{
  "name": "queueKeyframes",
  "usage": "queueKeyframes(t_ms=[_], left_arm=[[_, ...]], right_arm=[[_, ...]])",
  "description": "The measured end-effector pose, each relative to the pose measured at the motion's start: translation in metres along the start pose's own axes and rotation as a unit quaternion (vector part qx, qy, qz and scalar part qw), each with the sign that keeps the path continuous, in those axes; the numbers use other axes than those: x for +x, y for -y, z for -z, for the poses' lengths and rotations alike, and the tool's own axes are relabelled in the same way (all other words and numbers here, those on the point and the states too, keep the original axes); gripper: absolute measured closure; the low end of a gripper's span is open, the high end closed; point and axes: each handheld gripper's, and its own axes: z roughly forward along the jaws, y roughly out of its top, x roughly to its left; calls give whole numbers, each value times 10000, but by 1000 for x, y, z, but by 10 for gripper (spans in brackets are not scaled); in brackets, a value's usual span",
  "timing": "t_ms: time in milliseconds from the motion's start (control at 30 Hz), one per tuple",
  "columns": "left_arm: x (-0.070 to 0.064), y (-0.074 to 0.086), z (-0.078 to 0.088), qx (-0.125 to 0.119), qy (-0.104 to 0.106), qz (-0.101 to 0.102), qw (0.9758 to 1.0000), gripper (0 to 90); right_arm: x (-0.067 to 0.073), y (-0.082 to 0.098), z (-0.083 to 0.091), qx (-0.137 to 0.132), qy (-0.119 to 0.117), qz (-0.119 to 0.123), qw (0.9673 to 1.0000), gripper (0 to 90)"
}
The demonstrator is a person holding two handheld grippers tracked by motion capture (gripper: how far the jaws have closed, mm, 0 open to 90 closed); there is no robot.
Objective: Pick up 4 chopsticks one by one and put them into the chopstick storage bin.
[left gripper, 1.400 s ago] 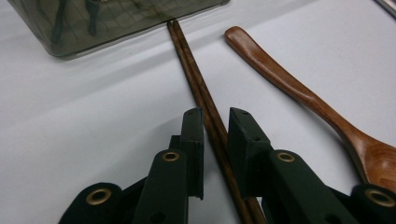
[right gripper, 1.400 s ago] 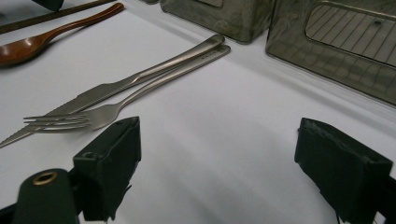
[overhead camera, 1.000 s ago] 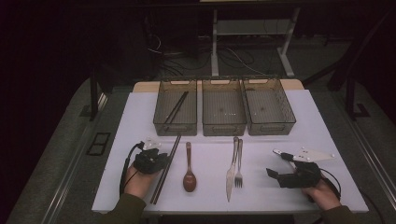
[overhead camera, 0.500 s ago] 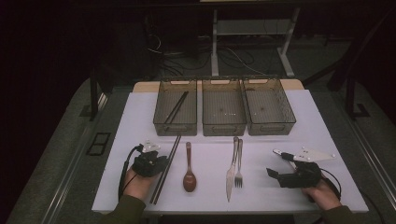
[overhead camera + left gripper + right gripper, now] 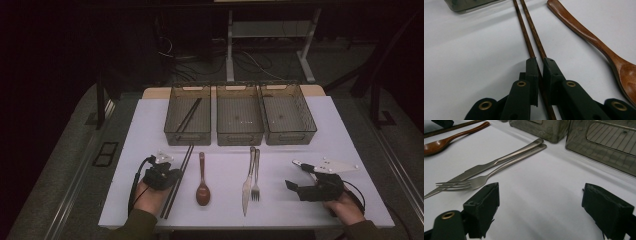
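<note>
At near left on the bench, the left hand-held gripper has just been closing on one chopstick, evidently to lift it toward the trays, while the right hand-held gripper waits wide open and empty.

Your worktop is plain white. The chopsticks are dark brown wood, the spoon a warmer reddish brown with a glossy sheen. Knife and fork are bare silver steel. The three bins look smoky grey, perhaps translucent, in the dim light. Your fingers are matte black with brass-coloured rivets.
</note>
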Motion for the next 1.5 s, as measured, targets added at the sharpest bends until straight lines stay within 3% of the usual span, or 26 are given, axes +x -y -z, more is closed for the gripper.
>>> queueKeyframes(t_ms=[233,700,1233,1500], left_arm=[[0,-1,1,23,-67,143,9999,832],[5,1,5,85,-122,197,9997,849],[14,-3,16,-8,8,-58,10000,849],[12,-7,22,-112,158,-329,9993,850]], right_arm=[[0,0,0,0,-3,-8,10000,142],[0,0,0,1,-3,-12,10000,142],[0,0,0,4,-1,-19,10000,142],[1,0,-2,-23,20,-55,10000,142]])
